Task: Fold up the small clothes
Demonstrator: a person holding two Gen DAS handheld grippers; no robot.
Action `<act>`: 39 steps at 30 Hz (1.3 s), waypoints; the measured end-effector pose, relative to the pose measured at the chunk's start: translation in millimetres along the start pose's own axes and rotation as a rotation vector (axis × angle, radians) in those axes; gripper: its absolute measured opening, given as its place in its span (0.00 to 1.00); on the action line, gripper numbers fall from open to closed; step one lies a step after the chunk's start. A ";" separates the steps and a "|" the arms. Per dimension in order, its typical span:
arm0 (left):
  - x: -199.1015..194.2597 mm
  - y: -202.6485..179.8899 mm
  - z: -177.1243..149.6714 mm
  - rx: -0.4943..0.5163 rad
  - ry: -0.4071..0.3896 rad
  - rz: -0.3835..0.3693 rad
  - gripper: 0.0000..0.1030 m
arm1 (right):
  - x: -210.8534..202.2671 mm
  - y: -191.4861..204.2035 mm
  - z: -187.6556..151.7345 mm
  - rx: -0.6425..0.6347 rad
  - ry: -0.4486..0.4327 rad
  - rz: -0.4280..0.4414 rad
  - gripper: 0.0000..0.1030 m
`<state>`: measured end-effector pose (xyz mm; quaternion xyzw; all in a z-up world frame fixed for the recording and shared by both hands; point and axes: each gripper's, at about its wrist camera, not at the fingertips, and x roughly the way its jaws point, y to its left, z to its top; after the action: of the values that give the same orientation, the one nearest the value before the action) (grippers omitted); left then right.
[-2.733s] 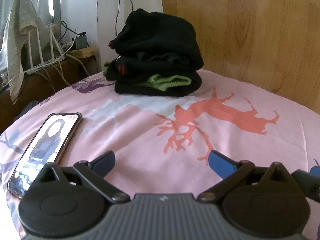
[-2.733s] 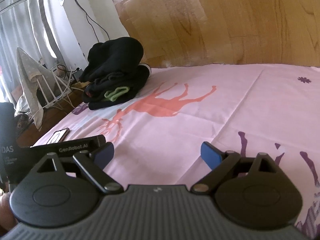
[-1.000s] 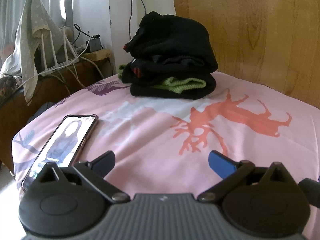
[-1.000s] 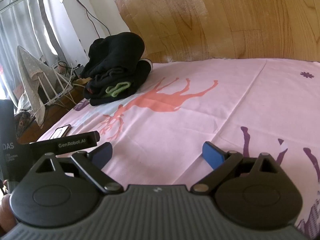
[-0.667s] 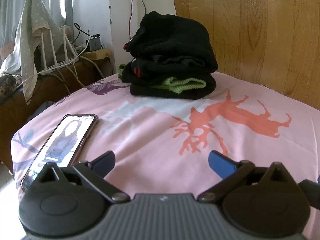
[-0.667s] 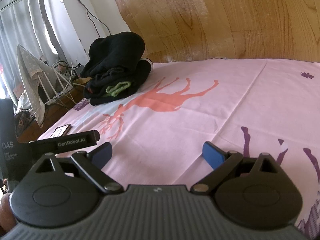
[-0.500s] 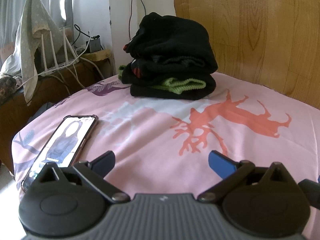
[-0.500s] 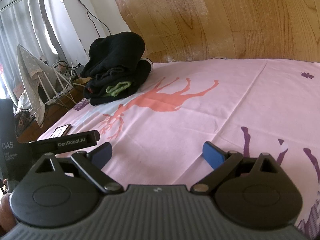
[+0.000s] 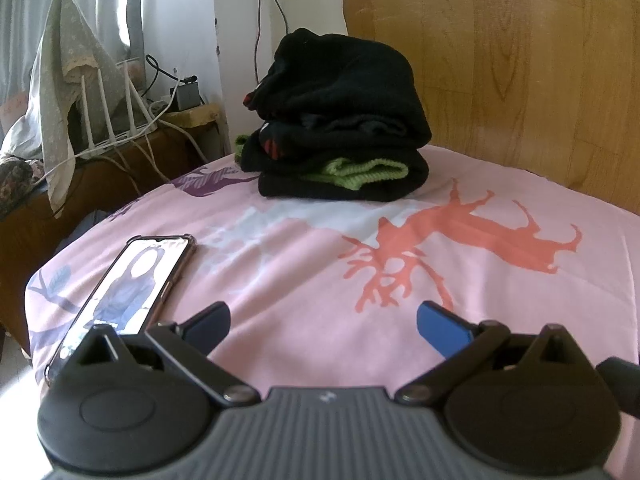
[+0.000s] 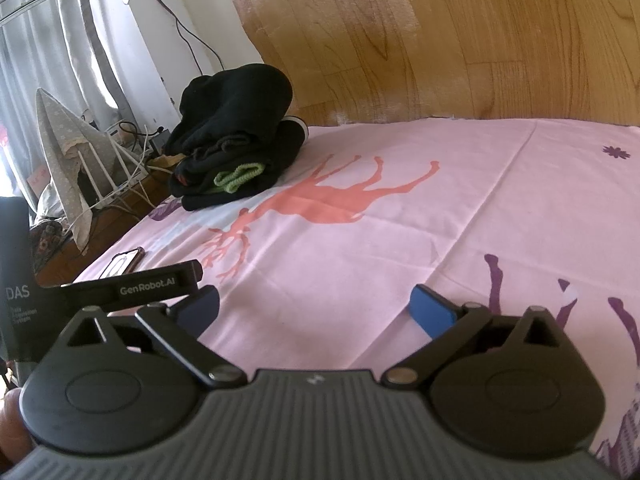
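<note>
Two hand-held grippers hover low over a pink bedsheet (image 9: 280, 240) printed with a coral deer (image 9: 460, 236), which serves here as the landmark. Left gripper (image 9: 322, 322): blue-padded fingers (image 9: 438, 326) spread wide, nothing between them, poised over bare sheet just on the near side of the deer's antlers. Right gripper (image 10: 314, 312): fingers (image 10: 432, 314) likewise spread wide and empty, over bare sheet on the near side of the deer (image 10: 320, 204), with the left gripper's black body, lettered "GenRobot.AI", visible just beside its left finger.

Stack of folded clothes (image 9: 340, 120): several dark garments piled one upon another, a green knitted edge (image 9: 360, 172) showing in the lowest layer and small red marks on the left flank. The stack rests on the sheet just beyond the deer's back, on the far side from both grippers and well apart from them; in the right wrist view the same stack (image 10: 236, 136) lies beyond the deer's head end.

Phone (image 9: 128, 288): lying flat with a lit screen, left of the deer's antlers and near the sheet's left edge, just beside the left gripper's left finger. Wooden headboard (image 9: 520, 60): upright behind the deer and the stack. White drying rack (image 9: 104, 108), draped with a pale cloth, stands off the bed to the left of the stack.
</note>
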<state>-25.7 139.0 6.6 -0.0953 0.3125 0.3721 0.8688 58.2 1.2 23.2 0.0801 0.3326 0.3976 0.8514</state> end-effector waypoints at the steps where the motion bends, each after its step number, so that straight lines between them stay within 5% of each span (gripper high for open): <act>1: -0.2 0.2 0.0 -0.001 -0.001 -0.002 1.00 | 0.2 -0.1 0.2 0.000 0.000 0.000 1.00; 32: -4.6 6.1 0.1 -0.032 -0.034 0.013 1.00 | 0.6 0.7 -0.3 0.000 -0.001 -0.002 1.00; 39: -7.5 -1.1 1.0 0.030 -0.049 0.032 1.00 | 0.5 -1.1 -0.2 -0.007 0.003 0.006 1.00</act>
<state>-28.5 134.2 12.0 -0.0681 0.2982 0.3835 0.8714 59.0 0.8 22.3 0.0775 0.3321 0.4014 0.8501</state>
